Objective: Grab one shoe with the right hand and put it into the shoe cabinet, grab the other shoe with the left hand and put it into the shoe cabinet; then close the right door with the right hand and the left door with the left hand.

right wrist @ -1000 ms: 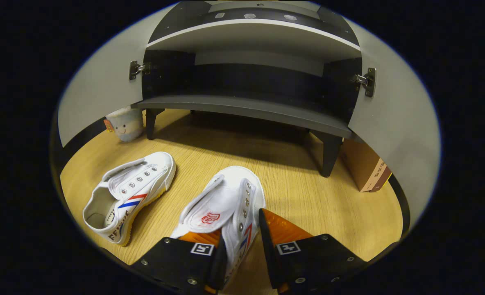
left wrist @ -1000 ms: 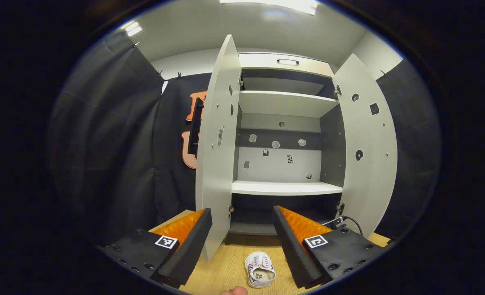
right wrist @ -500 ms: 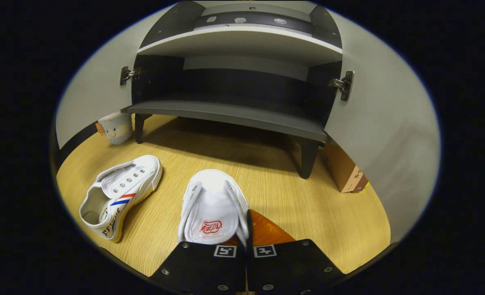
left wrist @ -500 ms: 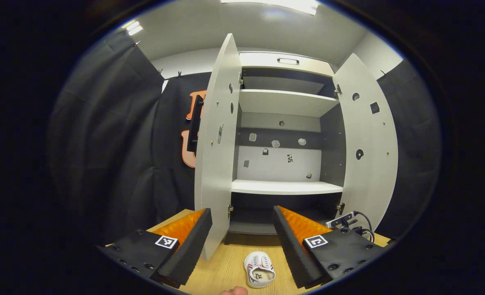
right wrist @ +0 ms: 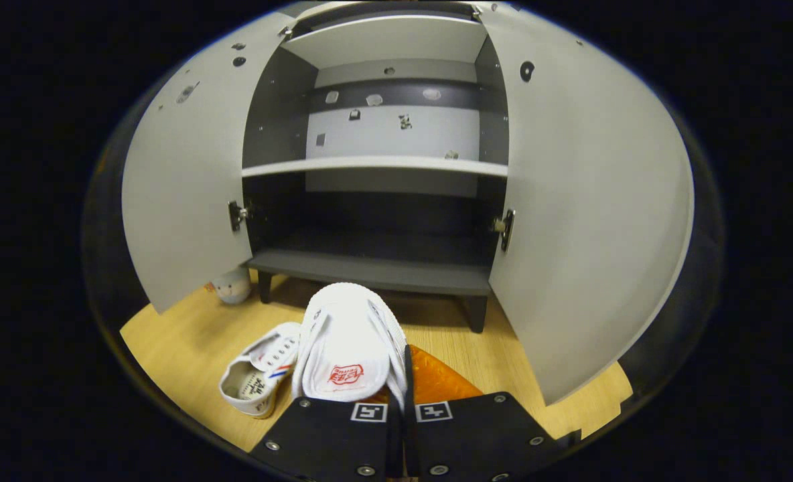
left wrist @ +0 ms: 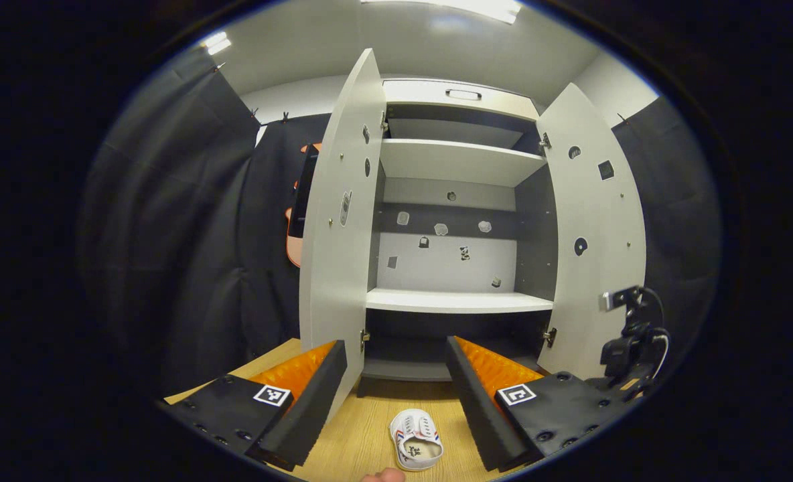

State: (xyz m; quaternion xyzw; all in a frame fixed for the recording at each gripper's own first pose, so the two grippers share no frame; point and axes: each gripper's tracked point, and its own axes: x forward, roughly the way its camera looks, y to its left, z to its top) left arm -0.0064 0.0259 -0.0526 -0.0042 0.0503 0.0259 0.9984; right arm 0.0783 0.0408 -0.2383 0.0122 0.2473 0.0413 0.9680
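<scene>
In the left gripper view the cabinet (left wrist: 460, 221) stands open and serves as the landmark; to its left hangs the black cloth (left wrist: 189, 221); the left door (left wrist: 333, 227) is swung out toward the camera, the right door (left wrist: 594, 227) likewise on the far side; between them show pale shelves and a dark bottom shelf (left wrist: 406, 368). The left gripper (left wrist: 396, 391) hangs in front of the cabinet with its fingers wide apart and nothing between them; on the wood floor (left wrist: 363, 438) below it, in front of the bottom shelf, lies one white shoe (left wrist: 415, 439), heel toward the camera. Right of the right door, a dark device with a cable (left wrist: 627, 341) shows at the edge; whether it is the other gripper I cannot tell.

In the right gripper view, left of the cabinet's front leg sits a small plush toy (right wrist: 231, 286) on the floor; nearer, the floor shoe (right wrist: 261, 377) lies on its sole in front of the cabinet; just right of it the held shoe (right wrist: 348, 348) points toe-first at the bottom shelf, raised off the floor; the right gripper (right wrist: 400, 395) is clamped narrow on its side wall at the heel end, both fingers pressing.
</scene>
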